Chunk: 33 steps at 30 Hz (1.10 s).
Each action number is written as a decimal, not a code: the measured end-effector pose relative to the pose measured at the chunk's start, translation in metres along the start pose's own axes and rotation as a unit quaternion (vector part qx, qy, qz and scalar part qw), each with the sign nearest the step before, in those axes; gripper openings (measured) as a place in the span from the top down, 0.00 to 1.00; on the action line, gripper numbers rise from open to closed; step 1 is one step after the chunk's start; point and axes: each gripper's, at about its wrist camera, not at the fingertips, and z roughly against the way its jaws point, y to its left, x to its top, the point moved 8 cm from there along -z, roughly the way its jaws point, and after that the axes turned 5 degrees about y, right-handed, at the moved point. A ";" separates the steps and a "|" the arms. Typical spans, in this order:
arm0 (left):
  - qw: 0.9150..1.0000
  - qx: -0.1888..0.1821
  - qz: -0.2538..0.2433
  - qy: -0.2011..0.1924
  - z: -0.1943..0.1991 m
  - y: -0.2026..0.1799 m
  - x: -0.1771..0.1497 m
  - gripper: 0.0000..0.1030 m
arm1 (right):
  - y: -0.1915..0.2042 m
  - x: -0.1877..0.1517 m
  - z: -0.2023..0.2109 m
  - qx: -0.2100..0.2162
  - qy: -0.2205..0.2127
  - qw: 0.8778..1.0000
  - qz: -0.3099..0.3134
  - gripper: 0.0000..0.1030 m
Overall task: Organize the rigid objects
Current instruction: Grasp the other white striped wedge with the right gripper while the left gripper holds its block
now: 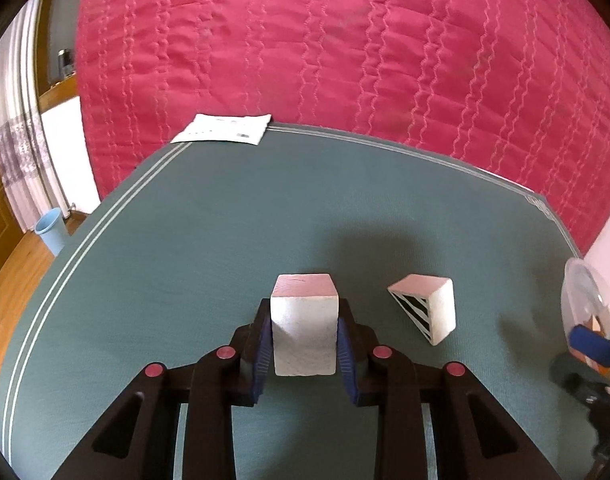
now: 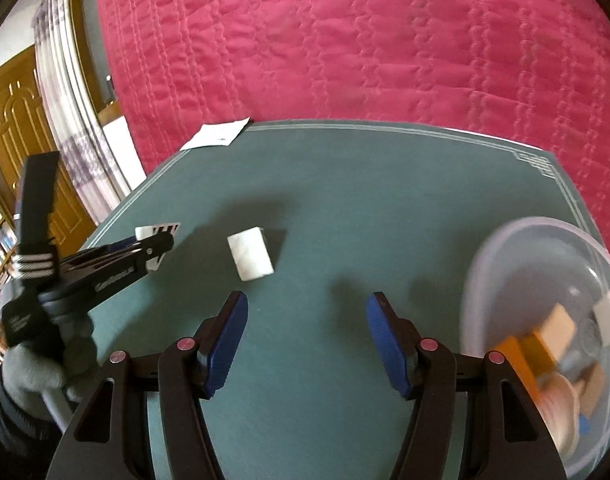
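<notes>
The left gripper [image 1: 305, 336] is clamped tight on a white block [image 1: 304, 326], blue pads [image 1: 265, 344] pressed against both sides. The right gripper [image 2: 307, 332] is held about half open with nothing between the fingers. A second white block [image 1: 425, 308], striped black on one face, is sat just to the right on the teal mat [image 1: 185, 240]. A clear plastic bowl [image 2: 517, 264] is parked at the mat's right edge, loaded with wooden blocks [image 2: 545, 340]. Beyond that, a quilted pink bedspread [image 1: 345, 48] is seen, a white paper [image 1: 225, 130] at the mat's far corner, plus a blue bin [image 1: 51, 230] on wood flooring [image 1: 13, 280].
</notes>
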 end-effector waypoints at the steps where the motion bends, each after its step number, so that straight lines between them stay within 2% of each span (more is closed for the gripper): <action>1: 1.000 0.002 0.003 -0.001 0.001 0.002 0.000 0.70 | 0.004 0.003 -0.008 0.003 0.008 1.000 -0.001 0.39; 6: 0.999 0.030 0.012 -0.011 0.002 0.014 0.003 0.70 | 0.021 0.016 -0.038 0.006 0.025 1.000 0.000 0.38; 19: 0.999 0.030 0.045 -0.005 0.003 0.032 0.005 0.70 | 0.050 0.031 -0.093 -0.001 0.062 0.998 0.024 0.40; 25: 0.999 0.028 0.046 0.001 0.001 0.031 0.004 0.70 | 0.053 0.034 -0.099 -0.017 0.058 0.998 0.034 0.52; 28: 0.999 0.028 0.046 0.003 0.000 0.031 0.004 0.70 | 0.054 0.036 -0.101 -0.033 0.056 0.997 0.042 0.65; 33: 0.999 0.026 0.044 0.003 0.001 0.030 0.003 0.70 | 0.053 0.033 -0.097 -0.037 0.055 0.997 0.041 0.67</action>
